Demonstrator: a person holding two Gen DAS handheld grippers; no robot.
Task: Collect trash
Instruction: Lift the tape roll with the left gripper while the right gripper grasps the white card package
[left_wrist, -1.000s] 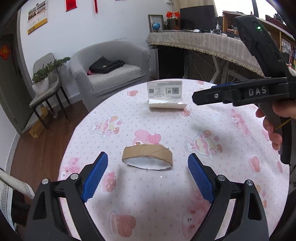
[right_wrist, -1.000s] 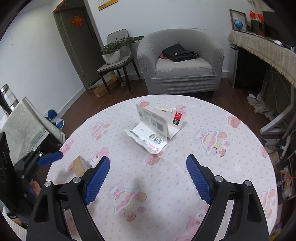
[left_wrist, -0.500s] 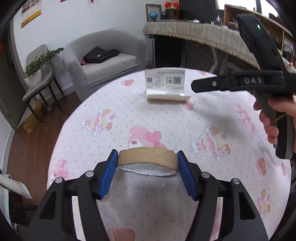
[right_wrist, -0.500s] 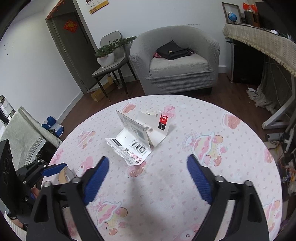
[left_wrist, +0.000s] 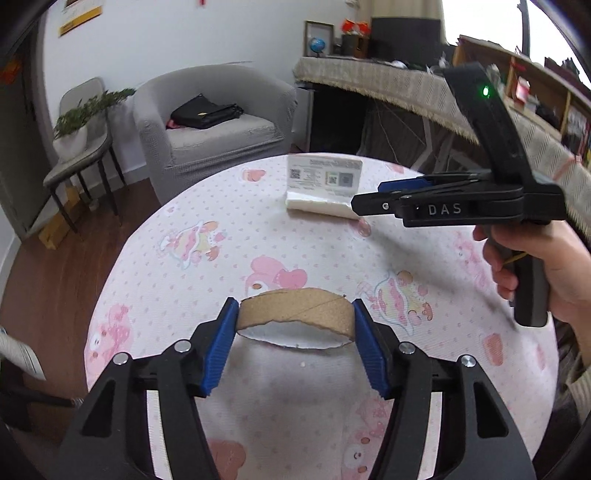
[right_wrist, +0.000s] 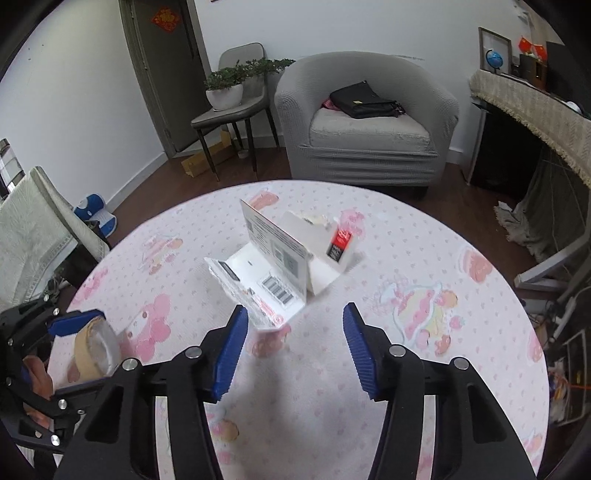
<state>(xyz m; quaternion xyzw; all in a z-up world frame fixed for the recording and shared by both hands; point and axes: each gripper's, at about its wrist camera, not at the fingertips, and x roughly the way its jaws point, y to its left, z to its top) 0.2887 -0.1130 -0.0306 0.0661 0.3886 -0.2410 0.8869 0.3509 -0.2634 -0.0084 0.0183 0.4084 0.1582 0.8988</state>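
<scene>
A brown cardboard tape ring (left_wrist: 295, 308) rests on the pink-patterned round table (left_wrist: 229, 266). My left gripper (left_wrist: 295, 314) is shut on it, its jaws still closing, a blue pad pressed against each side. The ring (right_wrist: 92, 345) also shows at the left of the right wrist view. A torn white package (right_wrist: 273, 266) with barcodes lies opened near the table's middle, also seen as the white package (left_wrist: 321, 184) from the left wrist. My right gripper (right_wrist: 295, 314) hovers at its near corner with its jaws closing. The corner pokes in beside the left pad, and neither pad presses on it.
A hand (left_wrist: 554, 273) holds the right gripper (left_wrist: 369, 195) over the table's right side. Beyond the table stand a grey armchair (right_wrist: 369, 122) with a black bag, a chair with a potted plant (right_wrist: 229, 88), and a cloth-covered desk (right_wrist: 535, 110) on the right.
The left jaws closed in from wide open onto the cardboard ring. The right gripper came closer to the white package while its jaws narrowed.
</scene>
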